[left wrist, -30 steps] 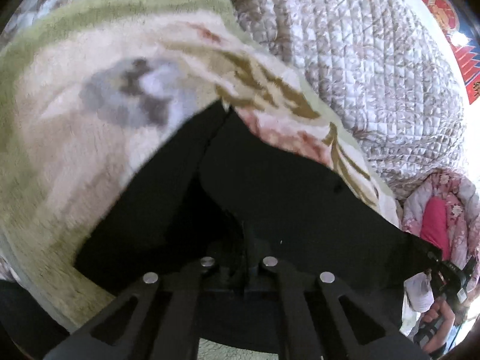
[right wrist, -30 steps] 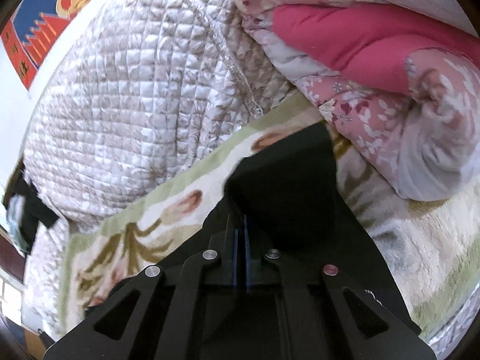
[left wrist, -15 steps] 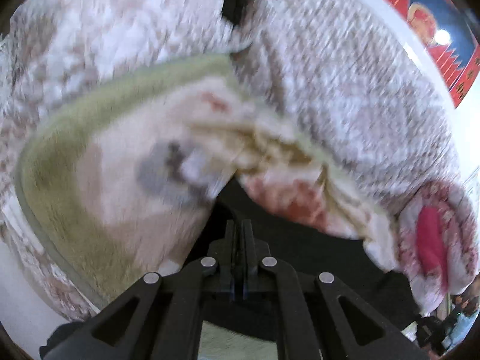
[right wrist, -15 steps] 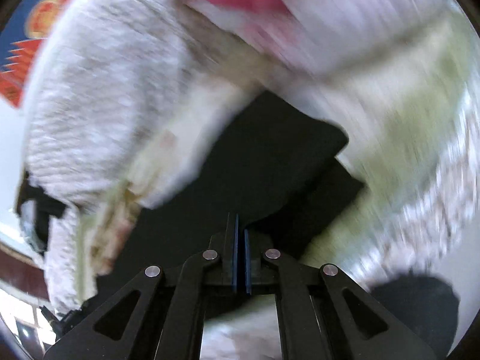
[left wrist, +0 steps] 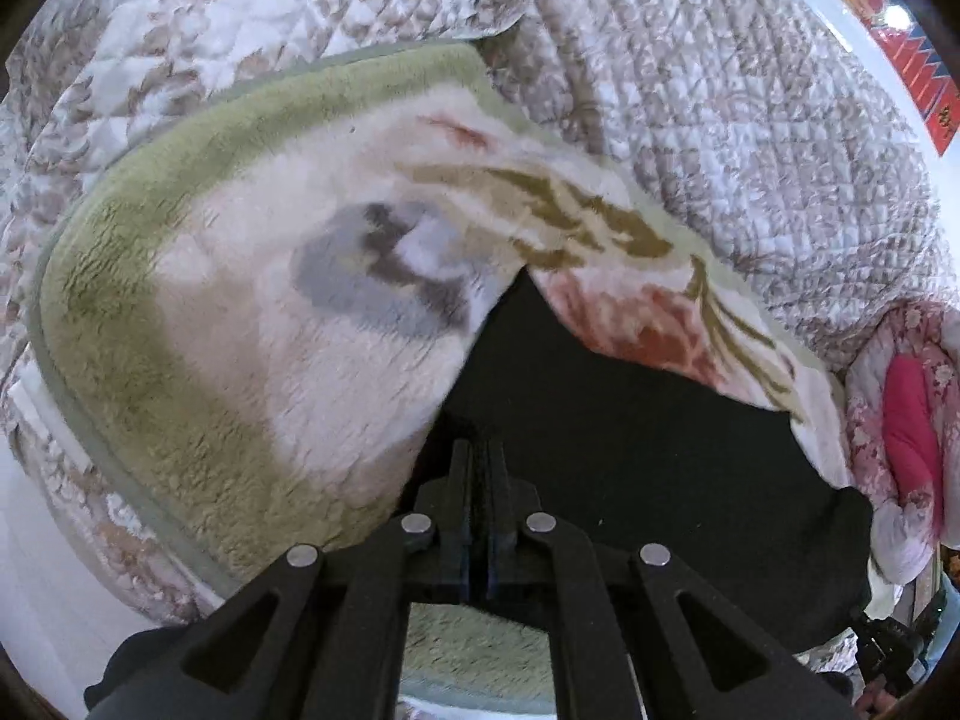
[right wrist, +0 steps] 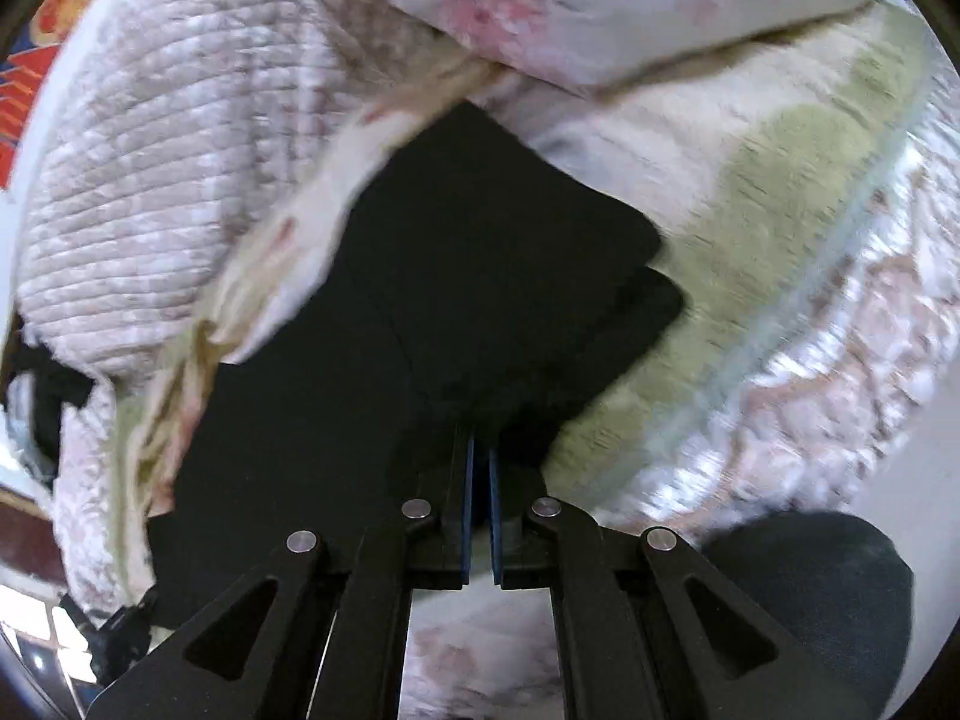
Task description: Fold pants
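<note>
Pants [left wrist: 630, 432] pinched in both grippers

You're in a home bedroom: bed w/ a quilted bedspread [left wrist: 750, 120], plush floral blanket [left wrist: 240, 330] on top, pink floral duvet [left wrist: 912, 420] rolled at the side, red-blue poster [left wrist: 900, 42] on the wall

Soft, even daylight fills both fisheye views, the left wrist picture fairly sharp, the right wrist picture motion-smeared toward its right edge, both bowed and black-vignetted at the corners.
</note>
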